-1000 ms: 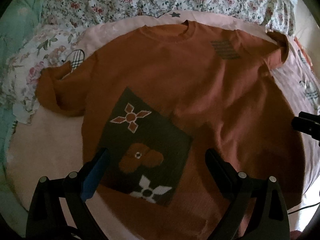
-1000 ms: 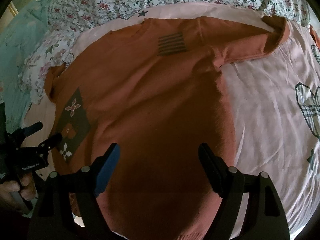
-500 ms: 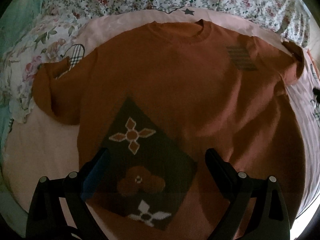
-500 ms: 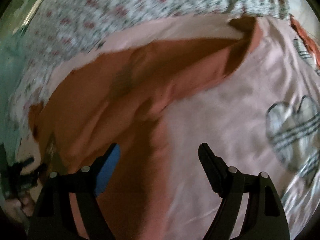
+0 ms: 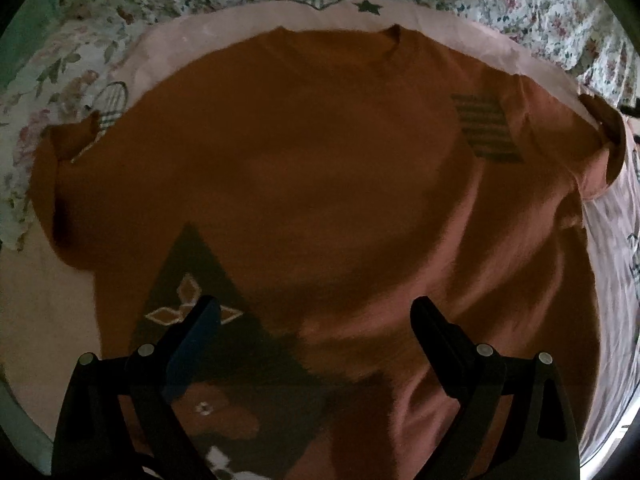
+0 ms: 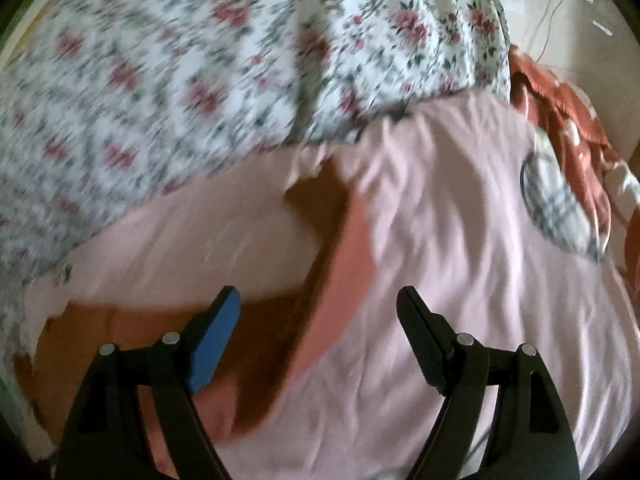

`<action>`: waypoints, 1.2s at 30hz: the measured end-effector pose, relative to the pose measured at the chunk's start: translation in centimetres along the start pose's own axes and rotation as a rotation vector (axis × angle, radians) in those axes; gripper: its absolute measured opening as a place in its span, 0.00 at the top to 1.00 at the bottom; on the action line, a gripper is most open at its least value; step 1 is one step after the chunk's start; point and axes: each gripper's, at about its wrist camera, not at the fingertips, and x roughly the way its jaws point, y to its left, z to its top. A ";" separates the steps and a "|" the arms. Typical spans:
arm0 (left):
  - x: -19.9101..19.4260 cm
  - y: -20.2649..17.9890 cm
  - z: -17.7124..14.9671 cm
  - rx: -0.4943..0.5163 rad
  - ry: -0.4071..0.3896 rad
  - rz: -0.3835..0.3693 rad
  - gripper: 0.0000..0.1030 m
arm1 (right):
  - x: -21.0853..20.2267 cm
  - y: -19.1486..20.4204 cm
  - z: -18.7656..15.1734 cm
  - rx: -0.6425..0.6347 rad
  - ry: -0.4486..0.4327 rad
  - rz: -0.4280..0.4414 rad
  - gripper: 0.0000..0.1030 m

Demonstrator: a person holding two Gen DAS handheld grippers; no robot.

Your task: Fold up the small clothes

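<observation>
A rust-orange T-shirt point(image 5: 320, 184) lies flat, front up, on a pink sheet point(image 5: 44, 320). It has a dark patch with flower shapes point(image 5: 192, 280) near the hem and a striped patch point(image 5: 486, 132) on the chest. My left gripper point(image 5: 316, 316) is open and empty, low over the shirt's lower part. My right gripper point(image 6: 320, 308) is open and empty, right over the shirt's right sleeve point(image 6: 340, 264), whose end lies between the fingers.
A floral quilt point(image 6: 200, 60) covers the bed beyond the pink sheet point(image 6: 460, 280). A crumpled red cloth point(image 6: 560, 92) lies at the far right. A plaid heart print point(image 6: 556, 208) marks the sheet. A mint cloth point(image 5: 32, 28) lies at far left.
My right gripper has swung right and forward from the shirt's body to its right sleeve. My left gripper has moved forward and lower over the shirt. Both stayed open.
</observation>
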 end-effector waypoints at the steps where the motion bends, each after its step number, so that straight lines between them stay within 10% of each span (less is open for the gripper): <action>1: 0.3 -0.3 0.1 0.001 0.009 0.000 0.07 | 0.8 -0.2 0.8 0.003 0.010 -0.007 0.21; 6: 1.4 -1.2 0.4 -0.004 0.041 -0.006 0.07 | 4.8 -0.4 3.9 -0.033 0.059 -0.028 0.24; 10: 1.6 -1.4 0.8 -0.006 0.040 -0.018 0.07 | 6.8 0.2 4.1 -0.054 0.121 -0.022 0.93; 16: 1.4 -0.6 1.0 -0.011 0.028 -0.046 0.07 | 3.7 5.9 0.3 -0.116 0.074 0.138 0.95; 26: -0.7 4.5 -0.4 -0.069 -0.013 -0.080 0.06 | 0.0 26.6 -13.0 -0.187 0.127 0.704 0.95; 36: -2.6 11.2 -3.2 -0.190 -0.037 -0.150 0.06 | 2.1 41.5 -24.3 -0.332 0.342 0.863 0.95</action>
